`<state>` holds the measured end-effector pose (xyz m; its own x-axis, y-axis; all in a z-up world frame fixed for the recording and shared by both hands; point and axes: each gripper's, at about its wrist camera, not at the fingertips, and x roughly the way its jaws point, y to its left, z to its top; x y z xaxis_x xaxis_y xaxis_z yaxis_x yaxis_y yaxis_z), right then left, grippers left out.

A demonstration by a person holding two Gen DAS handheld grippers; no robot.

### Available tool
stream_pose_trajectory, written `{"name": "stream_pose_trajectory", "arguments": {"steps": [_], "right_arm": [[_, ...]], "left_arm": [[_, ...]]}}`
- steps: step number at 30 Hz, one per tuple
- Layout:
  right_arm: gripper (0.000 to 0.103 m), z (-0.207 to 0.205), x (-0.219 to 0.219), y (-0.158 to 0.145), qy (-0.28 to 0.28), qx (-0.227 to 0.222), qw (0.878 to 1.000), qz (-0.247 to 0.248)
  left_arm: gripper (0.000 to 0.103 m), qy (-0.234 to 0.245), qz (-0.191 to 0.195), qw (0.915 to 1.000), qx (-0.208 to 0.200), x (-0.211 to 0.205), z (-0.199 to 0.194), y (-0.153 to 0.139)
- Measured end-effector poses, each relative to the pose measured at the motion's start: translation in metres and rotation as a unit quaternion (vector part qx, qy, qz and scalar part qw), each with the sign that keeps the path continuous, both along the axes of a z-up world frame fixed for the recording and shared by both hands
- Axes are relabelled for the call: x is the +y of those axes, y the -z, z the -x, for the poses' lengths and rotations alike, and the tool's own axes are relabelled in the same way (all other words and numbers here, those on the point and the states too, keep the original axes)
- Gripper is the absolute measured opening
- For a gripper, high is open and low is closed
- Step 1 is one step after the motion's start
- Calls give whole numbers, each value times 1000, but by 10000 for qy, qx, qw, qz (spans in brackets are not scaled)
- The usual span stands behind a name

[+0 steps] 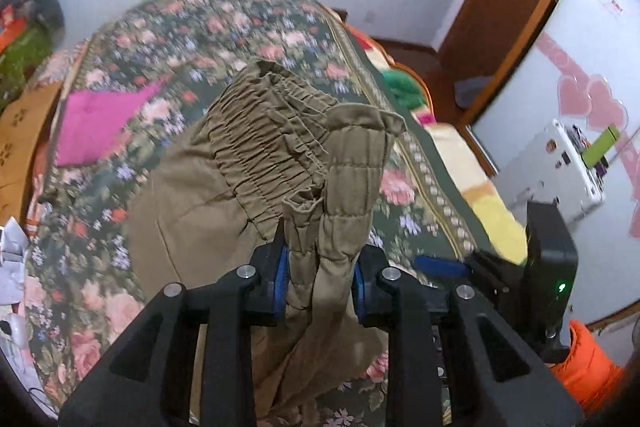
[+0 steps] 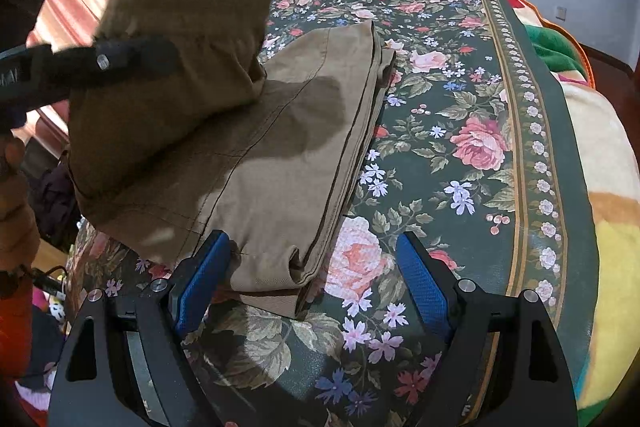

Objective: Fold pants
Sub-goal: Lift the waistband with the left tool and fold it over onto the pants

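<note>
Left wrist view: left tongs [image 1: 320,279] clenched on the waistband of the khaki pants [image 1: 280,147], lifted above the bed [image 1: 120,227].
Right wrist view: right tongs [image 2: 312,279] released, straddling the folded edge near the bed's near edge; lower the waistband squarely onto the legs.

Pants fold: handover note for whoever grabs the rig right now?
Left claw: shut on the pants at the elastic waistband, lifted off the bed.
Right claw: open, holding nothing, its blue pads either side of the near folded corner of the pants.
Pants: legs lie flat and stacked on the floral bedspread; waist end held up on the left.
Done: legs appear laid together lengthwise.
Left: probably bring the waistband over the legs, set it down, release, smooth.
</note>
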<state>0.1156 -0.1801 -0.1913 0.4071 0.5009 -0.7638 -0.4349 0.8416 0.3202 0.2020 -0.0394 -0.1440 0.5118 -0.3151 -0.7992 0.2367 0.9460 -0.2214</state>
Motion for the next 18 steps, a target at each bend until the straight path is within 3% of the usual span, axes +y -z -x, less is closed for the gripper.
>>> {"name": "stream_pose_trajectory", "arguments": {"steps": [2,4,5,6,10,12,18], "right_arm": [[81,0,0,0,7,-2,10000,-2],[81,0,0,-1,25,-11,10000,1],[81,0,0,-1,33,-19,10000,1],[81,0,0,-1,39,-25,10000,5],[81,1,-1,-3,70,-65,9999,40],[81,3,-2,-6,98,-133,9998,76],[83,5,-10,-18,243,-410,9988,119]], "left_arm": [[32,77,-62,9999,72,-3,1,6],[55,187,-45,9995,250,-8,2,9],[73,242,45,9992,330,-9,2,12],[78,287,135,9991,299,-9,5,10],[81,234,-158,9996,67,0,7,0],[87,34,-250,9997,-77,14,3,-7],[89,-641,-610,9955,-332,67,-32,-20]]}}
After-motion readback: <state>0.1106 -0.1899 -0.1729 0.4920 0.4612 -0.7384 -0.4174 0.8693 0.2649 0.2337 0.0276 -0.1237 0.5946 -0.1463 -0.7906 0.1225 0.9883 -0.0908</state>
